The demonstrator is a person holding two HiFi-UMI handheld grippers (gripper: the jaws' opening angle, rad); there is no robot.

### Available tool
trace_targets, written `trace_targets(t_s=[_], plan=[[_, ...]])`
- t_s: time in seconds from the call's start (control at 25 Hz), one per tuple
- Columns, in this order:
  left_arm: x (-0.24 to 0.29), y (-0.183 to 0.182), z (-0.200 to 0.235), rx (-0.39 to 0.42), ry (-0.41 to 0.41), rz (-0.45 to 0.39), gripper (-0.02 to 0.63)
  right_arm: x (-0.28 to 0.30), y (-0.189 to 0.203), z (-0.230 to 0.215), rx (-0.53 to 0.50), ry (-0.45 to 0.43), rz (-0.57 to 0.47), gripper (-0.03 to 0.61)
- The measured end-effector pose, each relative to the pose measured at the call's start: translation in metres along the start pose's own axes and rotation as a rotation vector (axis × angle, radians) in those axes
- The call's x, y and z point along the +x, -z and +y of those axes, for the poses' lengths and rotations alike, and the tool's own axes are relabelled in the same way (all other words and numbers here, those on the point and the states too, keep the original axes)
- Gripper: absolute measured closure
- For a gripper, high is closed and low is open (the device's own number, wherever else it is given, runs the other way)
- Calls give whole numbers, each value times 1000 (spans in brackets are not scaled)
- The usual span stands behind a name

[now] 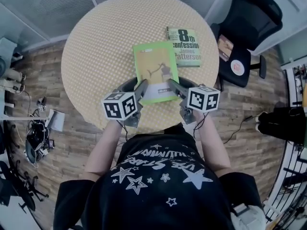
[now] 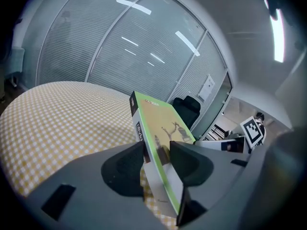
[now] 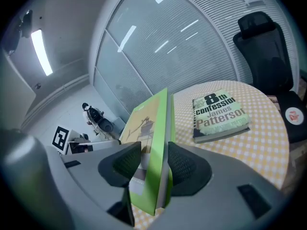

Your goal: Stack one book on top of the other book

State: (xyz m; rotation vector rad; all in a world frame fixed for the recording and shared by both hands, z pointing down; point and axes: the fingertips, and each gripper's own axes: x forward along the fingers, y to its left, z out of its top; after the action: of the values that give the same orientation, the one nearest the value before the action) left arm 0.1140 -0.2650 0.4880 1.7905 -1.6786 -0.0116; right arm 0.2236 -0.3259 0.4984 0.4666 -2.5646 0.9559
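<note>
A green-covered book (image 1: 154, 71) hangs just above the round yellow-checked table (image 1: 96, 56), gripped at its near corners from both sides. My left gripper (image 1: 143, 87) is shut on its left edge; in the left gripper view the book (image 2: 160, 143) stands on edge between the pads, my left gripper (image 2: 157, 159) closed on it. My right gripper (image 1: 172, 86) is shut on the right edge, and the right gripper view shows the green book (image 3: 151, 147) inside my right gripper (image 3: 154, 163). The second book, "8th Confession" (image 1: 183, 47) (image 3: 218, 114), lies flat on the table to the far right.
A black office chair (image 1: 247, 32) stands beside the table at the right. Cables and gear (image 1: 36, 138) lie on the wooden floor at the left. Glass walls with blinds (image 2: 120, 51) run behind the table.
</note>
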Motion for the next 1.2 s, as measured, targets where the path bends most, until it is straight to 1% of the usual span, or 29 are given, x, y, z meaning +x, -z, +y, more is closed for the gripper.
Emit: trace_targets(t_s=[0.12, 0.2, 0.48, 0.64, 0.76, 0.92, 1.04, 1.2], plan=[[37, -7, -13, -41, -22, 3, 443, -4, -24, -37, 2, -21, 26, 396], [62, -13, -20, -50, -44, 12, 443, -4, -37, -62, 10, -36, 44, 397], [132, -38, -39, 8, -78, 30, 442, -3, -78, -122, 29, -74, 46, 397], [172, -45, -44, 4, -96, 47, 442, 1, -95, -159, 43, -67, 61, 397], [202, -50, -46, -4, -92, 57, 442, 5, -109, -185, 51, -53, 52, 397], [230, -54, -44, -10, -82, 75, 442, 10, -118, -210, 73, -54, 49, 397], [246, -57, -39, -4, -81, 98, 442, 17, -120, -222, 80, -48, 58, 397], [262, -53, -33, -18, -82, 122, 442, 24, -120, -236, 94, -35, 64, 397]])
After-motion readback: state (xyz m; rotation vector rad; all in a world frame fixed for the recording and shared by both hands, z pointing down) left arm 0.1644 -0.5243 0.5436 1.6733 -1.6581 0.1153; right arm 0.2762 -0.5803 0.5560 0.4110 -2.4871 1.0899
